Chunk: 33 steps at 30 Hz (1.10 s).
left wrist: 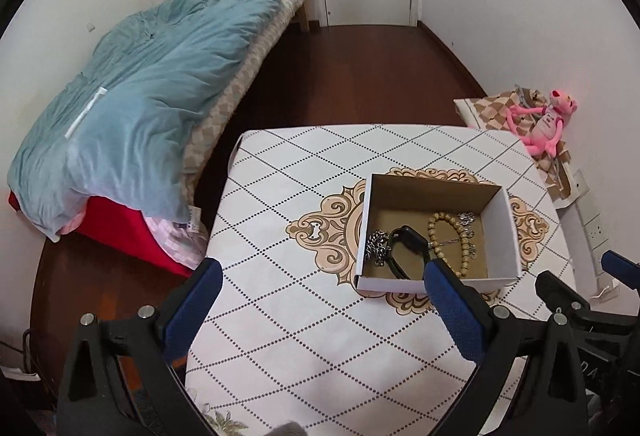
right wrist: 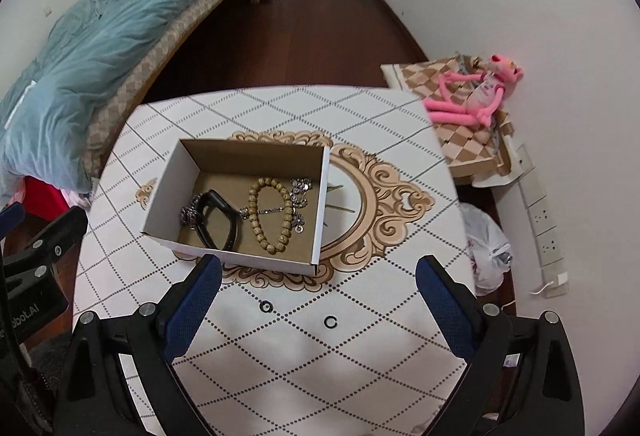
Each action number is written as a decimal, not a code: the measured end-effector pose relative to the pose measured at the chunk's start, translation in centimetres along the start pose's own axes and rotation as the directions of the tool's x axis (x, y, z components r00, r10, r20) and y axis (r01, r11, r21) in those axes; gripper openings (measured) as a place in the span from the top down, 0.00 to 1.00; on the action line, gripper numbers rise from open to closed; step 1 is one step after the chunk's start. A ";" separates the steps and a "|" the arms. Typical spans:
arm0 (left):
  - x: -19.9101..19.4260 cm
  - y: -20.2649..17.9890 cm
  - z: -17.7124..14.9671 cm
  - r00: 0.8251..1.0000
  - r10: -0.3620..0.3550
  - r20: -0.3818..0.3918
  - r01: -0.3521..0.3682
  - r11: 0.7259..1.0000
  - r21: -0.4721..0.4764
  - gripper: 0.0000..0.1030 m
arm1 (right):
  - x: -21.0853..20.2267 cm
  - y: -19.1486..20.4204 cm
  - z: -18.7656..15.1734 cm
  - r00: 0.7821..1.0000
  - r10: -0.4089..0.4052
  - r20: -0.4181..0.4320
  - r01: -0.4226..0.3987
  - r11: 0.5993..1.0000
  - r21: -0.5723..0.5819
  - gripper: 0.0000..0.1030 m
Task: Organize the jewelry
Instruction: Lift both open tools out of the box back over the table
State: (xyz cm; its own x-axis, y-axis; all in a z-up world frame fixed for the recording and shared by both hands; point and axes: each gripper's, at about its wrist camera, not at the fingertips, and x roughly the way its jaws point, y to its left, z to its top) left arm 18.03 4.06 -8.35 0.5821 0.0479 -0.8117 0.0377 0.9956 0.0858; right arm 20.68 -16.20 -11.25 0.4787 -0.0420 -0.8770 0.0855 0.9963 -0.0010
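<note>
both grippers hang over the table [right wrist: 360, 376] with fingers spread wide and nothing between them, the left gripper [left wrist: 320, 276] just left of the cardboard box [right wrist: 316, 228], the right gripper [right wrist: 320, 272] in front of it. inside the box lie a beaded bracelet [right wrist: 272, 214], a black band [right wrist: 218, 220] and silver chains [right wrist: 300, 196]. two small black rings [right wrist: 265, 306] sit on the table between the right gripper's fingers.

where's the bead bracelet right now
The bead bracelet lies inside the cardboard box on the table, between the black band and the silver chain on its right.
</note>
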 end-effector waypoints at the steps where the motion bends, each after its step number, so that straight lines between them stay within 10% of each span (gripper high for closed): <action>1: -0.5 0.0 -0.1 1.000 -0.001 0.006 0.001 1.000 -0.002 0.00 | -0.6 -0.1 -0.1 1.000 0.002 0.009 -0.002 1.000 0.003 0.04; 16: -5.4 0.4 -2.0 0.998 -0.015 0.065 0.017 1.000 -0.018 0.00 | -7.2 -0.2 -2.3 0.994 0.049 0.099 -0.053 0.998 0.032 0.04; 24: 0.5 -0.9 -5.7 0.998 0.045 -0.050 -0.045 0.999 0.008 0.00 | -0.1 -2.9 -6.5 0.999 0.039 -0.016 -0.037 0.993 0.109 0.05; 28: 4.3 -1.7 -7.8 0.989 0.058 -0.135 -0.055 0.998 0.022 0.00 | 4.3 -3.4 -8.7 0.996 0.049 -0.075 -0.040 0.993 0.113 0.29; 33: 7.1 -2.4 -9.0 0.980 0.070 -0.188 -0.062 0.997 0.044 0.00 | 8.6 -3.0 -10.3 0.993 0.055 -0.103 -0.044 0.994 0.098 0.35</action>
State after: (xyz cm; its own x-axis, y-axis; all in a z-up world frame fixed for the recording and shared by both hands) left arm 14.81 2.70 -19.51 0.4200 0.1315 -0.8980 0.0371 0.9861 0.1617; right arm 15.59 -18.77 -23.75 0.3897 0.0204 -0.9207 0.1496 0.9851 0.0852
